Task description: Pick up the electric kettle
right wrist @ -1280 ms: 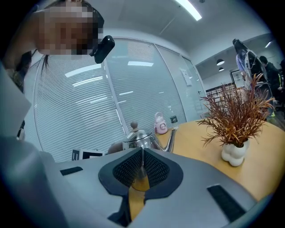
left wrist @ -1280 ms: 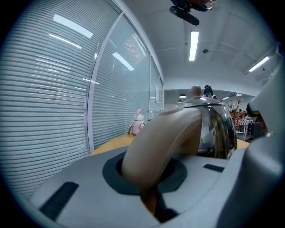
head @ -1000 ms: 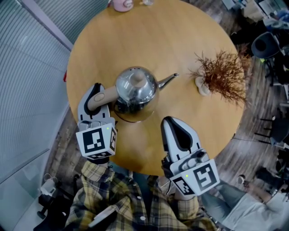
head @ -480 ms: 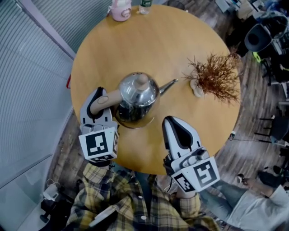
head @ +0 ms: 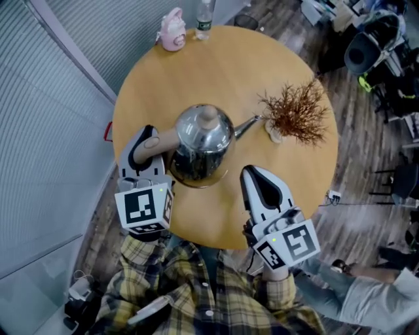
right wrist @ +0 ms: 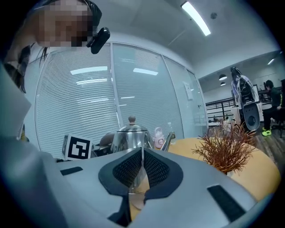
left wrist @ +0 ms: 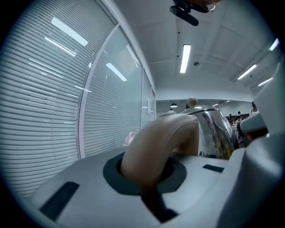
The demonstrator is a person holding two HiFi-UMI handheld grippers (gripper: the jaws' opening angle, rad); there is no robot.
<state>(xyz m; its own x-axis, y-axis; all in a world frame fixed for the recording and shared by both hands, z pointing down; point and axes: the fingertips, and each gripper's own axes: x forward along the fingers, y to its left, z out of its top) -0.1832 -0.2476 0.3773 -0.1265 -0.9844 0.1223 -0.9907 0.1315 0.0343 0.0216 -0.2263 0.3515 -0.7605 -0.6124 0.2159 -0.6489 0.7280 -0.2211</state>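
The electric kettle [head: 203, 139] is polished steel with a tan handle [head: 157, 140] and a tan lid knob; its spout points right. My left gripper [head: 145, 147] is shut on the handle and holds the kettle above the round wooden table [head: 222, 59]. In the left gripper view the handle [left wrist: 156, 142] fills the gap between the jaws of the left gripper [left wrist: 147, 176], with the steel body [left wrist: 213, 131] just beyond. My right gripper [head: 262, 186] hangs right of the kettle, shut on nothing. From the right gripper [right wrist: 141, 171] the kettle [right wrist: 130, 136] shows ahead, apart from it.
A dried reddish plant in a small vase [head: 294, 111] stands on the table right of the spout. A pink container [head: 172, 29] and a clear bottle [head: 204, 14] stand at the table's far edge. A glass wall with blinds [head: 46, 98] runs along the left.
Both grippers have risen. The kettle has gone up with the left gripper, and the table looks smaller and farther below.
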